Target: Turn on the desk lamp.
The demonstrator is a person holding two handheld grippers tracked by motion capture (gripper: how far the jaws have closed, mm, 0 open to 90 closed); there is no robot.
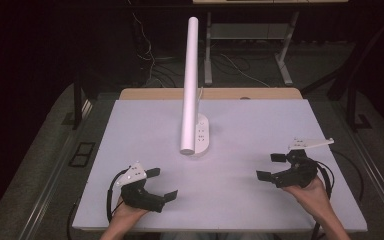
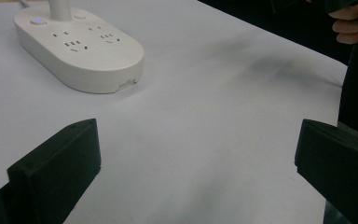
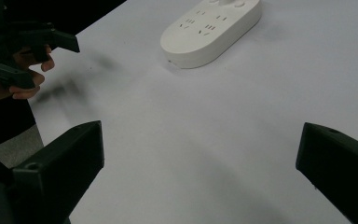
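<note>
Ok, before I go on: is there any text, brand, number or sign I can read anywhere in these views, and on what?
None can be read.
White lamp base with sockets: no printed words or brand legible; marks by the socket slots are too small and blurred to read.
Left gripper, right gripper: no lettering visible.
White tabletop: no markings.

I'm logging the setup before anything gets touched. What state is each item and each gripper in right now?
Power strip base: flat on the white table, sockets up, nothing plugged into the visible sockets.
White tube: upright, rising from the base's far end.
Left gripper: jaws wide open, holding nothing, near the table's front left.
Right gripper: jaws wide open, holding nothing, near the table's front right.
</note>
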